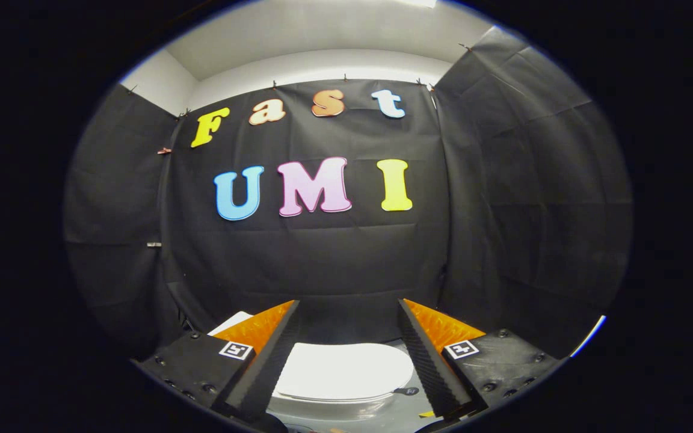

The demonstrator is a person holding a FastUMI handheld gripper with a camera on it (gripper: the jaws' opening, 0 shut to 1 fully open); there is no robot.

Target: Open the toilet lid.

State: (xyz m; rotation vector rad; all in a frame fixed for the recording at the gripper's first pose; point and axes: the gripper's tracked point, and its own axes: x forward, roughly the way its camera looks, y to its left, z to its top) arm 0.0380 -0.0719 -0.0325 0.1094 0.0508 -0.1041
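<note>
Jaws apart above closed toilet lid; booth wall beyond.

White toilet lid; black cloth wall; grey floor.

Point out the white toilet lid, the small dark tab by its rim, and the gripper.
White toilet lid (343, 370): gripper view, middle of its closed top.
Small dark tab (406, 391): gripper view, its middle.
Gripper (348, 310): gripper view, midway between its open fingertips.
</note>
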